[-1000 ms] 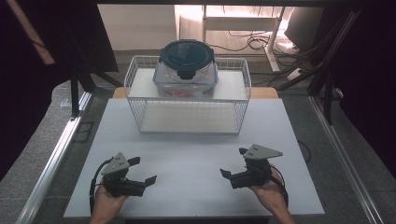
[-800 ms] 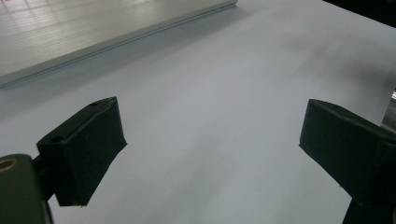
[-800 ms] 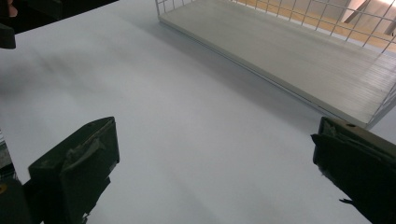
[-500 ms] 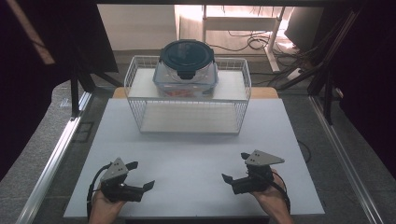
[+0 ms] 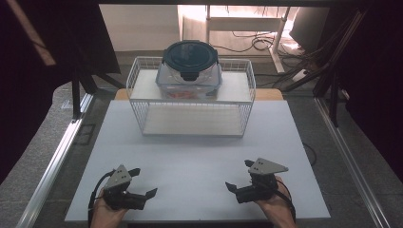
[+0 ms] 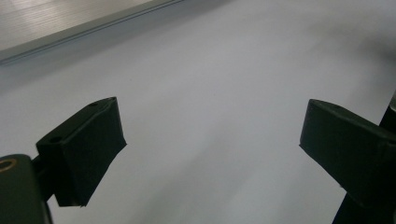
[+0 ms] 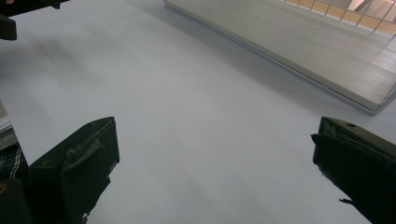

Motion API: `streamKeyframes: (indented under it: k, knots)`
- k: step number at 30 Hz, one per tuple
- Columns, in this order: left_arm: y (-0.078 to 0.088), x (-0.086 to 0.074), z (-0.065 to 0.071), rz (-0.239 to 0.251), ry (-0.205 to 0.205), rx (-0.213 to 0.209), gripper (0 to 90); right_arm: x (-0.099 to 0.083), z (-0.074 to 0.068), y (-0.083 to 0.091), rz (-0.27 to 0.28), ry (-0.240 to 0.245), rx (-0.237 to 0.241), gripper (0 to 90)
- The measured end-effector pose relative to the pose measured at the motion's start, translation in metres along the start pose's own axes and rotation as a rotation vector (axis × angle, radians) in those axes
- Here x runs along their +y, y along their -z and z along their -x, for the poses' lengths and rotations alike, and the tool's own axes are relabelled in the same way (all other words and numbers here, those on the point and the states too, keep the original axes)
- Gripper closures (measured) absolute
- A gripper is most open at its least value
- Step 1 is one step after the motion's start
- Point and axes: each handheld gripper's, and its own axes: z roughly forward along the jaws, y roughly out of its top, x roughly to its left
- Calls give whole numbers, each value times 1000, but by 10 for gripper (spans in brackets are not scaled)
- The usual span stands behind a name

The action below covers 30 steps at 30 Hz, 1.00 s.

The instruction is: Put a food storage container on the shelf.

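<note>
A clear plastic container (image 5: 190, 78) with a dark round lid (image 5: 190, 56) stands on the top shelf of a white wire rack (image 5: 138, 76) at the back of the white table (image 5: 199, 152). My left gripper (image 5: 143, 182) rests near the front left edge, open, with nothing between its jaws (image 6: 210, 140). My right gripper (image 5: 238, 175) sits near the front right, also open and holding nothing (image 7: 215, 154). Both point inward over bare table, well short of the rack.
The rack's lower shelf board (image 7: 289, 42) lies ahead of the right gripper and also crosses the far corner of the left gripper view (image 6: 56, 18). Metal rails (image 5: 57, 156) run along both table sides. Cables lie on the floor behind (image 5: 256, 42).
Both hands have drawn the grippers slightly back toward the near edge of the table. The jaws stay open. The container and the rack have not moved.
</note>
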Motion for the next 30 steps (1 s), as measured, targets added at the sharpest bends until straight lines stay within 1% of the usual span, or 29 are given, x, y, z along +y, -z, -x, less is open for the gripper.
streamKeyframes:
  k: [12, 21, 30]
  knots:
    - [2, -8, 0, -19, 0, 14, 56, -9, -2, 1, -19, -2, -2, 0]
    - [6, -16, -4, -35, 12, 31, 54, -17, -2, 4, -38, 2, -16, 0]
    - [12, -24, -10, -43, 25, 56, 49, -25, -1, 9, -56, -7, -30, 0]
